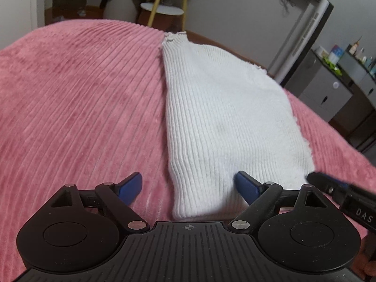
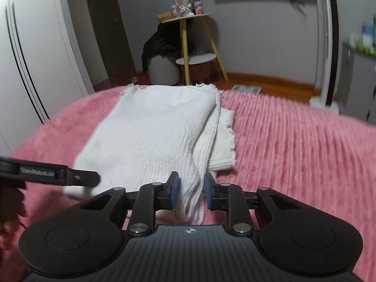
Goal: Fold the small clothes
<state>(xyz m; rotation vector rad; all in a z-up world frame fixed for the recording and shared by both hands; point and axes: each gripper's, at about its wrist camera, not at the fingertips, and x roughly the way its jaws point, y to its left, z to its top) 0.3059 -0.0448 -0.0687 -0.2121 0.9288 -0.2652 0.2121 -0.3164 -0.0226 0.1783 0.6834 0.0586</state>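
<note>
A white ribbed knit garment (image 1: 225, 117) lies folded lengthwise on a pink ribbed blanket (image 1: 82, 108). My left gripper (image 1: 189, 186) is open, its blue pads straddling the garment's near left corner. In the right wrist view the garment (image 2: 150, 136) shows a folded-over layer and a sleeve edge on its right. My right gripper (image 2: 189, 191) has its pads close around the garment's near edge, with a fold of the knit between them. The left gripper's finger (image 2: 80, 177) shows at the left of that view, and the right gripper's finger (image 1: 329, 183) shows at the right of the left wrist view.
The pink blanket (image 2: 293, 155) covers the bed on all sides of the garment. Beyond the bed's far edge stand a yellow-legged side table (image 2: 188, 47), a white pouf with dark clothing (image 2: 162, 68), a tower fan (image 2: 329, 47) and grey cabinets (image 1: 329, 89).
</note>
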